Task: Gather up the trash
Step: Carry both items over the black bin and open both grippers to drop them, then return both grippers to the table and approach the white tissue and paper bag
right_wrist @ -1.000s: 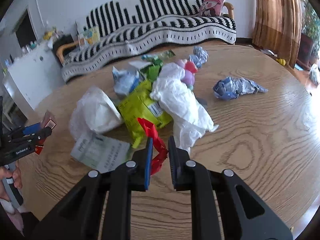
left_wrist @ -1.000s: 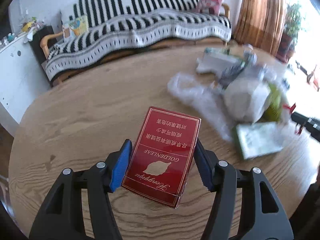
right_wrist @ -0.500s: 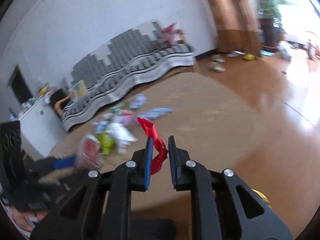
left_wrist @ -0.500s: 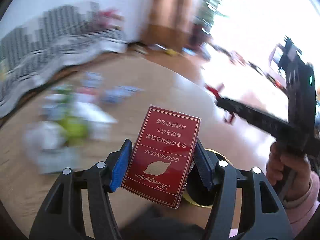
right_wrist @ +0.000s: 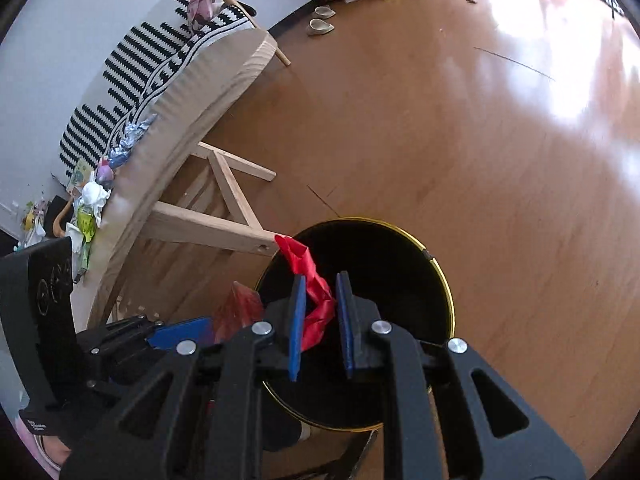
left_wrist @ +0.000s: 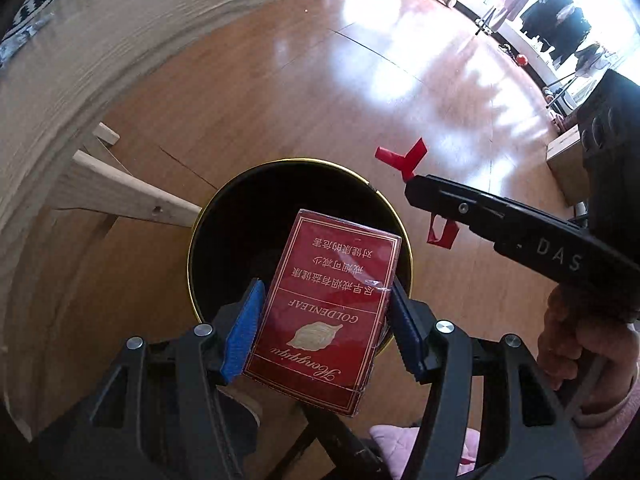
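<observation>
- Left wrist view: the left gripper (left_wrist: 326,326) pinched a red cigarette pack (left_wrist: 326,304) between its jaws, above the black bin (left_wrist: 236,216) on the floor.
- Right wrist view: the right gripper (right_wrist: 322,322) jaws pinched a red ribbon (right_wrist: 314,296) over the bin (right_wrist: 400,276); its contents were too dark to tell. Litter (right_wrist: 92,200) lay on the worktop (right_wrist: 192,104).

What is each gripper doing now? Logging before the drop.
Left gripper: shut on red cigarette pack.
Right gripper: shut on red ribbon scrap.
</observation>
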`<state>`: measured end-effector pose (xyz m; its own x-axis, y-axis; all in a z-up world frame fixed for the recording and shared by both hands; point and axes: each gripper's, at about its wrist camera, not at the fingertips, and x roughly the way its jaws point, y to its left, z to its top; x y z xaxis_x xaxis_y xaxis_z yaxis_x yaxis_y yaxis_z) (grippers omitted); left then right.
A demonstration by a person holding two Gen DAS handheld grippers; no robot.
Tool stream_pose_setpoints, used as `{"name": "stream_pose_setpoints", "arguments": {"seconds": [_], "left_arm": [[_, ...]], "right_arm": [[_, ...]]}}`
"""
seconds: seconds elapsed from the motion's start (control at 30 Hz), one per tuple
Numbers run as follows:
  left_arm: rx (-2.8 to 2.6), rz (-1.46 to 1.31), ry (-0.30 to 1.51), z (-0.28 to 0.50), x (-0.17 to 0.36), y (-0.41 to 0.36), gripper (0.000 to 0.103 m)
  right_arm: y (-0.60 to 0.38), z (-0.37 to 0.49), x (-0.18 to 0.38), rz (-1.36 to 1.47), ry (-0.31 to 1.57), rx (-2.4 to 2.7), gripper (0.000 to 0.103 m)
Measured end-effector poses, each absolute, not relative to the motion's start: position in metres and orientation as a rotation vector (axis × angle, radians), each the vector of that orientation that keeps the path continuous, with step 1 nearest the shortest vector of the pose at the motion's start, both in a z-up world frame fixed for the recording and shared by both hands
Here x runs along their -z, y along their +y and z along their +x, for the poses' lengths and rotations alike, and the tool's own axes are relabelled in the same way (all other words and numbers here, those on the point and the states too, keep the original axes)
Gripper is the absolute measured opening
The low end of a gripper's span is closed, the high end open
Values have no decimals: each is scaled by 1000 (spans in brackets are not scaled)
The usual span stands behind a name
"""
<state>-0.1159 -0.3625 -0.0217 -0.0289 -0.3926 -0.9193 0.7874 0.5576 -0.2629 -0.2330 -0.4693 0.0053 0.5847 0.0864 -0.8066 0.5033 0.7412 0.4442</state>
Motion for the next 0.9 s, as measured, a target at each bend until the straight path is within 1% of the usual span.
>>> {"name": "stream_pose_setpoints", "arguments": {"seconds": [0.17,0.23,0.27,0.3,0.33,0.37,0.5,0.7,0.8,0.9], "left_arm": [[983,373,1301,-113,29,-361,60],[982,380,1297,-116,32,-355,65],[977,384,1299,-116,33,-355,84],[967,383,1287,-115,35,-352,97],[960,384,1270,-115,34,-351,97],[962,389,1261,-115,33,-350,97],[994,365,1318,-109,26,-345,97],[918,235,1101,-82,-50,-297,97],[828,201,997,-66,-87,-254,97],[693,152,945,-40,-104,-199,97]], "right_arm": [[-464,-227,-7,710,944,250,16],[-462,-221,-13,724,923,246,18],[-464,-223,-16,737,912,240,44],[-464,-221,-20,743,911,254,88],[-465,-222,-24,745,887,276,96],[-467,-227,-31,732,848,299,96],[-473,-232,-44,697,826,373,96],[-463,-216,-47,581,878,500,96],[-446,-197,-49,496,908,506,96],[-425,-176,-55,457,903,462,96]]}}
